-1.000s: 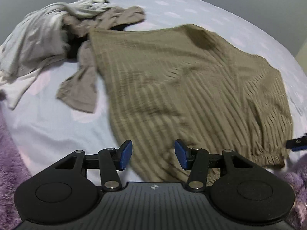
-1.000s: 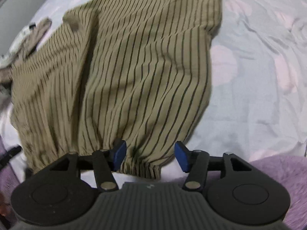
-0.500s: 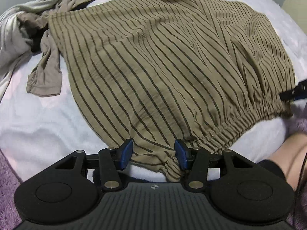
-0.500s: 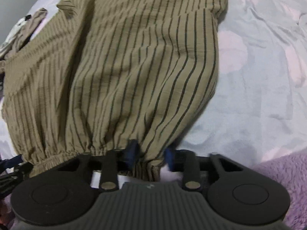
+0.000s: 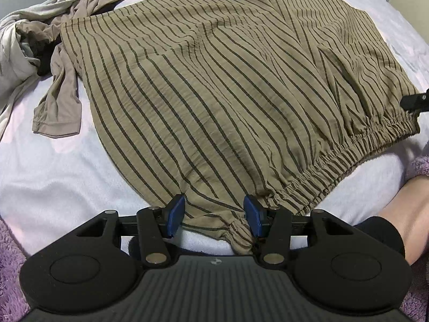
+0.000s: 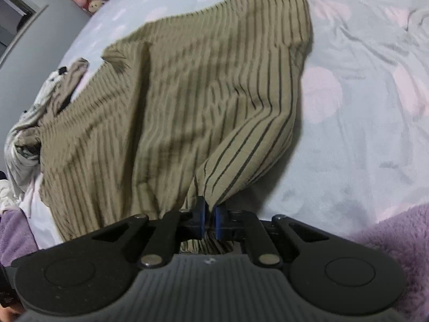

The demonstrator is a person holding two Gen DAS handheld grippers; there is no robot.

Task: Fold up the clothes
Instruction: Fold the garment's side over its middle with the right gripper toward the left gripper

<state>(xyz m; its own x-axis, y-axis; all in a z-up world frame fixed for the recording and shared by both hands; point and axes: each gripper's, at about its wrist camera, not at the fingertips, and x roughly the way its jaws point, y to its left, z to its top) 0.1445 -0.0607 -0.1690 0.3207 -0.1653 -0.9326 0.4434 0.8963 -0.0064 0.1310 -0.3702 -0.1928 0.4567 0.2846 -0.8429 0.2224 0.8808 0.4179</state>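
An olive striped garment (image 5: 219,86) with an elastic waistband lies spread on the bed. My left gripper (image 5: 214,216) is open; its blue pads stand either side of the waistband's near corner, which bunches against the right pad. My right gripper (image 6: 210,221) is shut on the other end of the striped garment (image 6: 187,94) and lifts that corner off the bed. The tip of the right gripper (image 5: 415,102) shows at the far right edge of the left wrist view.
A heap of other clothes (image 5: 40,40), beige and white, lies at the garment's far left; it also shows in the right wrist view (image 6: 32,123). The bed sheet (image 6: 362,107) is pale with pink spots. A purple fuzzy blanket (image 6: 396,236) lies at the near edge. A person's leg (image 5: 402,212) is at right.
Both grippers moved forward onto the waistband. The right gripper closed on its corner and raised it. The left gripper stayed open around the other corner.
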